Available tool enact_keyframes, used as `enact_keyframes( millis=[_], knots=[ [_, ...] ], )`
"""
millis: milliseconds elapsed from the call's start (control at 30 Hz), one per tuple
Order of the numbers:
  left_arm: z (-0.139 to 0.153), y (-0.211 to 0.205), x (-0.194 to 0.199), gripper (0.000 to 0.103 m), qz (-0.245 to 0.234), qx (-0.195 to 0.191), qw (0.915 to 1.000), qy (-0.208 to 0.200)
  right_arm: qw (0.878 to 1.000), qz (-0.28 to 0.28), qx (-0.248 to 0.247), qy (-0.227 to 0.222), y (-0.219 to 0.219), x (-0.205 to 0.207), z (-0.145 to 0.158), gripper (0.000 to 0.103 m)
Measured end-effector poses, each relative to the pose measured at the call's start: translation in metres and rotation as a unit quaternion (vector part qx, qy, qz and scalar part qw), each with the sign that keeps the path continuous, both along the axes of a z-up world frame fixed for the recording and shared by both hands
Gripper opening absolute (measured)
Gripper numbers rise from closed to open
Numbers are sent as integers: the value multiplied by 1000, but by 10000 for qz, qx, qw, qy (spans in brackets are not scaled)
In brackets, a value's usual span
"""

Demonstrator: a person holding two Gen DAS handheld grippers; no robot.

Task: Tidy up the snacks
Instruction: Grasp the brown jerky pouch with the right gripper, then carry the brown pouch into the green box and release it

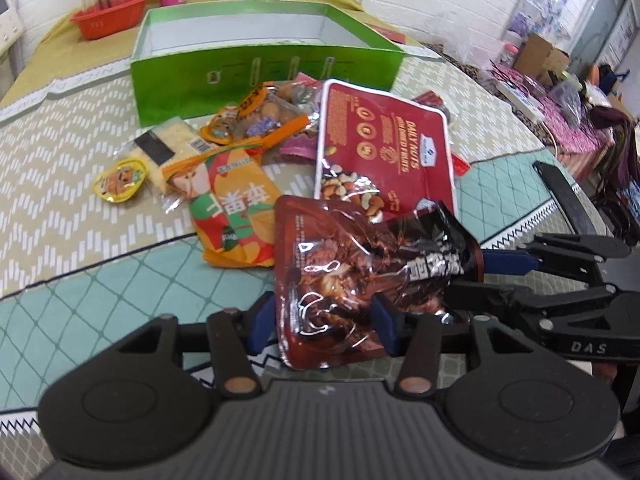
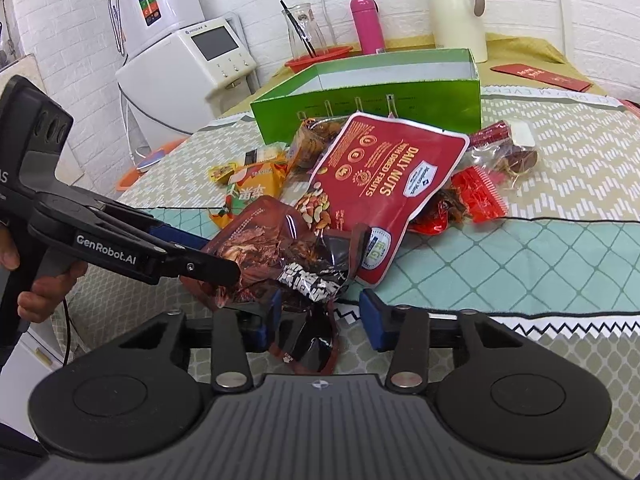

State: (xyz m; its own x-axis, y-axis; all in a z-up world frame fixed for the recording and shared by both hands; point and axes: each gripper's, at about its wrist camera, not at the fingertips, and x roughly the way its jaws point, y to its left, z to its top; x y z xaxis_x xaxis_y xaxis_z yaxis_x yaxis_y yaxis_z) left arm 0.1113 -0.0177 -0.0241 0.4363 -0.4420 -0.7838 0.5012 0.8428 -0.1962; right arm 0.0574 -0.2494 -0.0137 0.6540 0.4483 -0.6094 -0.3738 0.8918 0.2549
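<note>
Barely started: green box point(image 1: 256, 68) at the far side looks empty, snacks piled in front, left gripper point(image 1: 326, 320) clamped on the brown jerky pouch point(image 1: 340, 264), right gripper point(image 2: 320, 316) apart around its corner.

Left tool point(image 1: 324, 320) pads on brown snack pouch point(image 1: 340, 280); right tool point(image 1: 496, 276) at pouch's far end, green box point(image 1: 264, 76) behind

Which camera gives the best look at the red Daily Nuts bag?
The right wrist view: the Daily Nuts bag shows nearly whole, its label readable. In the left wrist view the brown snack pouch covers its lower edge.
</note>
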Motion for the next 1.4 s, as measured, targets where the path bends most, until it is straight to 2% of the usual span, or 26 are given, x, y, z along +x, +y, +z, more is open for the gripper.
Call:
enact_keyframes(
  millis=[67, 200, 233, 267, 333, 467, 633, 800, 967, 1167, 1400],
  knots=[
    [0, -3, -4, 40, -67, 86, 9998, -140, 10000, -47, -25, -47, 0, 0, -2, 59],
    [0, -14, -24, 35, -73, 399, 9966, -721, 9997, -168, -104, -121, 1, 0, 2, 41],
    [2, -16, -29, 30, -74, 437, 9957, -820, 9996, -161, -148, -174, 1, -1, 5, 39],
    [5, -16, -31, 23, -56, 420, 9953, -869, 9994, -156, -205, -231, 2, -2, 7, 38],
    [13, -11, -31, 21, 28, 274, 9956, -891, 9988, -107, -308, -352, 1, -5, 14, 34],
    [32, 0, -23, 21, 219, -35, 9953, -941, 9976, 49, -244, -642, -1, -7, 33, 32],
    [63, 4, -9, 21, 476, -220, 9879, -1456, 9935, 113, -233, -1105, 3, 14, 60, 32],
    [86, 10, 29, 21, 855, -430, 9802, -1731, 9891, 116, -259, -1445, 9, 56, 83, 32],
    [100, 14, 78, 20, 1232, -558, 9712, -1963, 9890, -10, -160, -1470, 14, 109, 95, 32],
    [95, 16, 148, 19, 1514, -632, 9708, -1751, 9902, -102, -222, -1376, 19, 172, 91, 32],
    [62, 14, 207, 19, 1685, -449, 9762, -1290, 9974, -97, -51, -717, 15, 232, 58, 33]
  ],
)
